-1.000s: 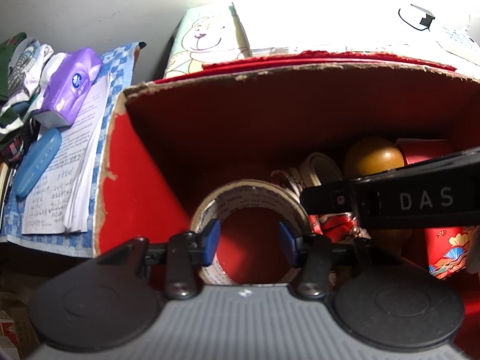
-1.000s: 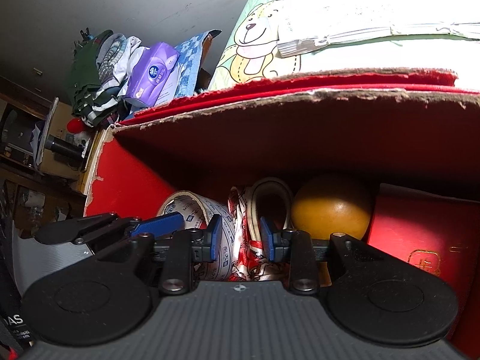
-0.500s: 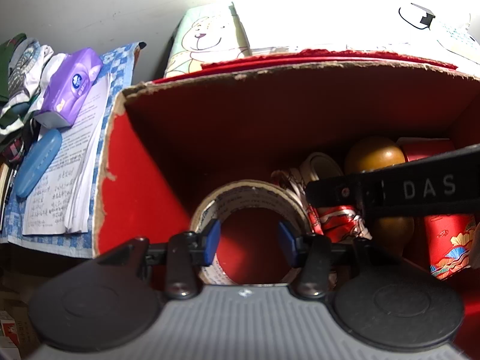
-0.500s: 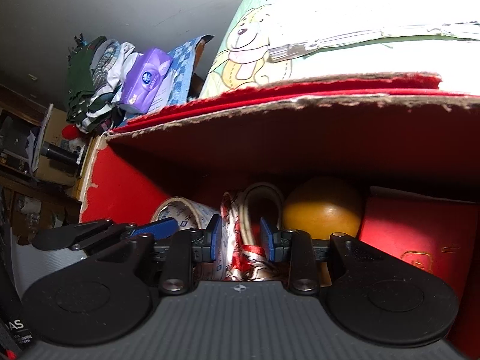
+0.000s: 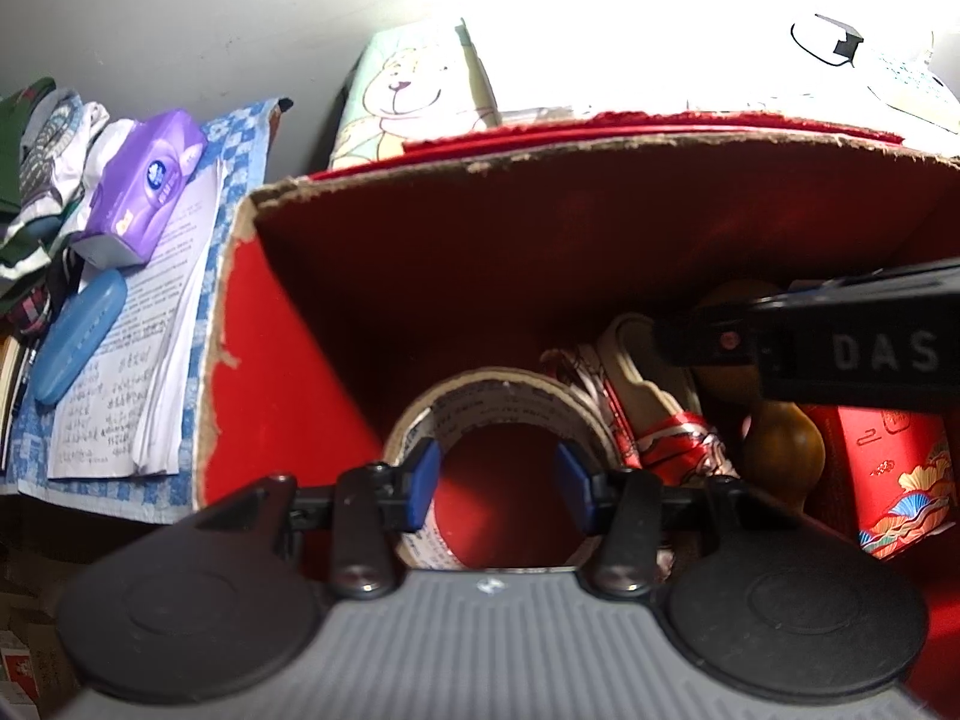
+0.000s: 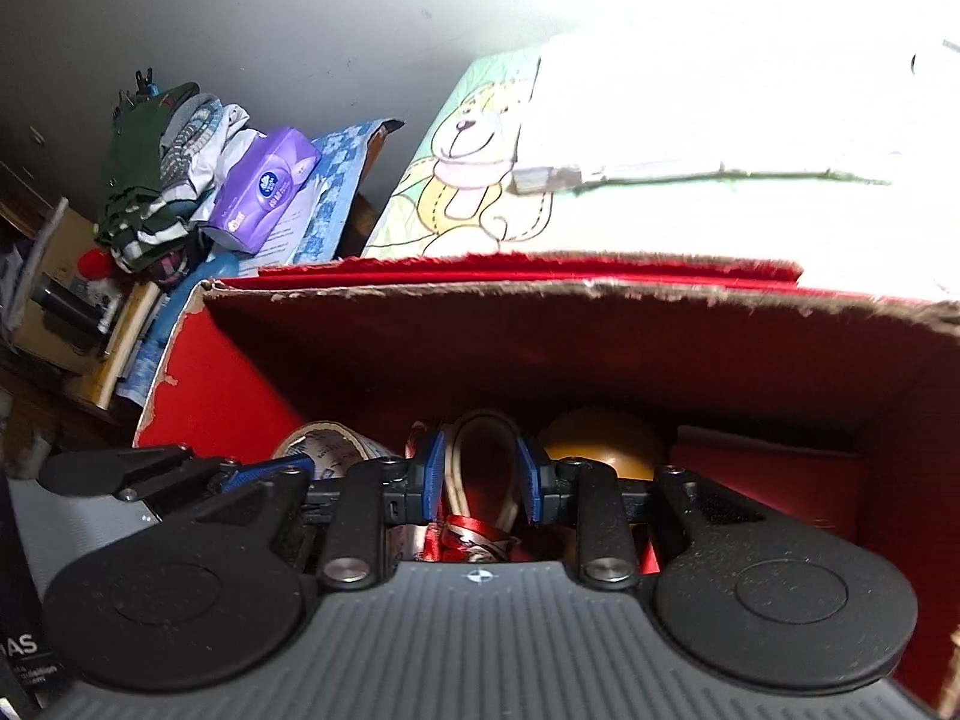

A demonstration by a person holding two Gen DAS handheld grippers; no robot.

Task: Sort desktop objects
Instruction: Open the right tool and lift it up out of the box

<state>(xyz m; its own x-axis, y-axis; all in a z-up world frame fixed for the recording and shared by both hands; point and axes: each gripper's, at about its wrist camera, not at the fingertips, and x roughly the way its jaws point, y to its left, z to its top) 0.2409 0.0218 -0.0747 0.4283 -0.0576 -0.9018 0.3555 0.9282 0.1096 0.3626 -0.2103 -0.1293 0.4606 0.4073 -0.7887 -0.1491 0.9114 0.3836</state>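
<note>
Tape roll (image 5: 501, 414): 1 item, lying in the left half of the red cardboard box (image 5: 288, 372), beside 1 ribbon-wrapped roll (image 6: 483, 474), 1 wooden gourd (image 6: 600, 441) and 1 red packet (image 5: 888, 468).

Left gripper (image 5: 497, 474): my fingers are apart, framing the tape roll's hollow core, gripping nothing; placement matches 1 second ago.

Right gripper (image 6: 482, 480): my fingers are apart on either side of the ribbon-wrapped roll, not clamped. Change over the last second: this gripper has risen slightly and the box rim sits lower in its view. I read that as both items deposited and the sorting of this pair done.

Outside the box: 1 purple tissue pack (image 5: 144, 186), 1 blue case (image 5: 78, 336), 1 stack of papers (image 5: 150, 360).
</note>
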